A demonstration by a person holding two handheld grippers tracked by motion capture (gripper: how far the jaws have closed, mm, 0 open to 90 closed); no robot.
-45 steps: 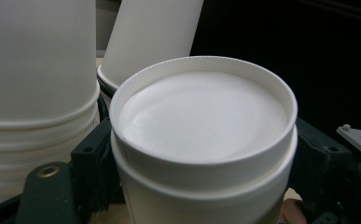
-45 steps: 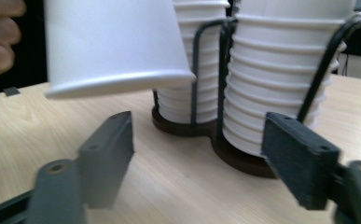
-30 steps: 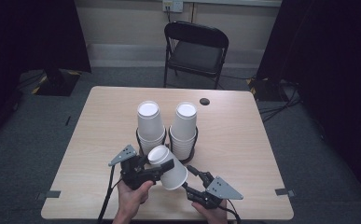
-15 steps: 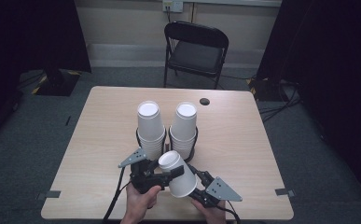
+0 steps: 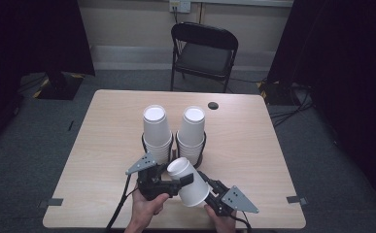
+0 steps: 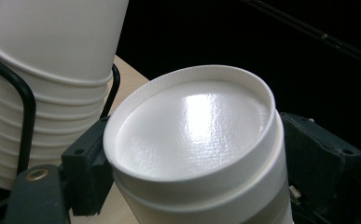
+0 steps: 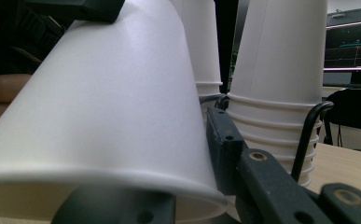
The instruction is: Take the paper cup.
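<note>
A white paper cup point(image 5: 188, 182) hangs tilted above the table's near edge, its closed base pointing up and to the left. My left gripper point(image 5: 177, 181) is shut on it near the base, which faces me in the left gripper view point(image 6: 192, 126) with a black jaw on each side. My right gripper point(image 5: 209, 195) grips the wide rim end of the same cup point(image 7: 108, 107). Just behind stand two stacks of upturned white cups, left stack point(image 5: 155, 128) and right stack point(image 5: 193, 128), each in a black wire holder point(image 5: 144, 143).
The wooden table point(image 5: 103, 126) has bare surface left and right of the stacks. A small dark disc point(image 5: 213, 105) lies near its far edge. A black folding chair point(image 5: 202, 48) stands beyond the table. Dark curtains hang at both sides.
The left gripper has carried the cup to the right and toward the near edge. The cup now lies between both grippers, with the right one on its rim end.
</note>
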